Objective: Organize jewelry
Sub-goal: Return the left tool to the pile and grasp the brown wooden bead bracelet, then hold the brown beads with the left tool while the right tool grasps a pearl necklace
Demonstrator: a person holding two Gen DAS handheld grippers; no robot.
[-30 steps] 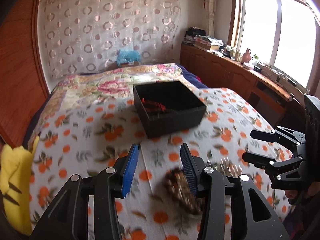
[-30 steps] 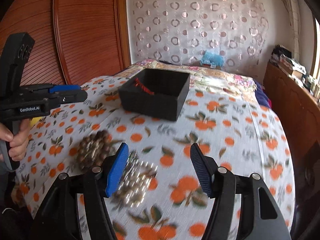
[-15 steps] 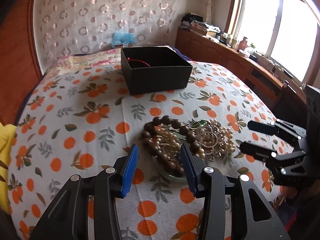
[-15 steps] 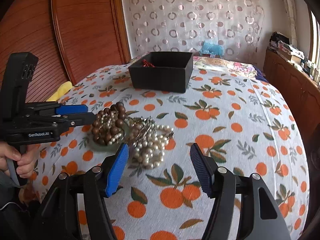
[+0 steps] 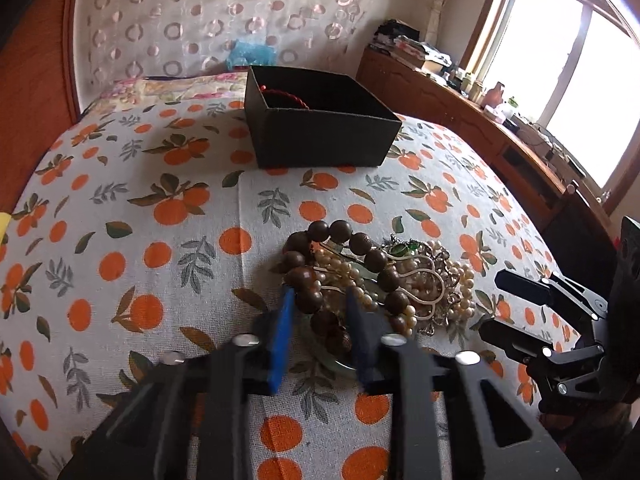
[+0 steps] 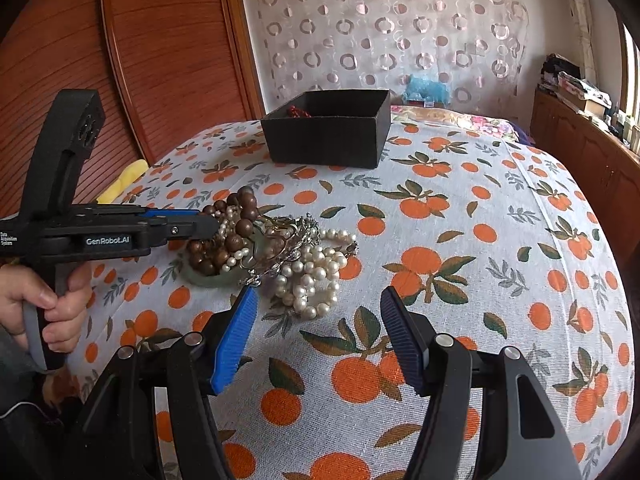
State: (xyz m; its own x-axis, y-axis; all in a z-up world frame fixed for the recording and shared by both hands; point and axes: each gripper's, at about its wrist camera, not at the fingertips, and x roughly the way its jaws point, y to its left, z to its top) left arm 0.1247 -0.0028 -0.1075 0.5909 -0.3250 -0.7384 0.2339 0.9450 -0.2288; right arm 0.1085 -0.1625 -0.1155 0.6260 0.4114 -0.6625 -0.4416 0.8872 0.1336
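A tangle of jewelry (image 6: 280,248) lay heaped on an orange-print bedspread (image 6: 460,240), its long axis running roughly from nine o'clock to three o'clock in the right wrist view, brown wooden beads (image 6: 236,224) at the nine o'clock end and a pearl strand (image 6: 312,276) spilling toward four o'clock. Part of the heap rested in a pale green dish (image 6: 208,276), whose rim showed beneath the beads. At twelve o'clock from the pile, well apart from it, an open black box (image 6: 328,136) stood on the bedspread, a red cord (image 6: 298,111) visible inside near its far corner. The left gripper (image 5: 318,320), held in a person's hand (image 6: 52,312), was closing, its blue pads (image 5: 282,332) flanking the near loop of the wooden beads, though whether the pads already pressed on the beads could not be told. The right gripper (image 6: 316,316) stood with its jaws spread wide and nothing between them, poised just beside the pearl strand at the heap's five o'clock edge. A patterned curtain (image 6: 400,32) hung behind the bed, with a wooden panel (image 6: 160,60) at ten o'clock.
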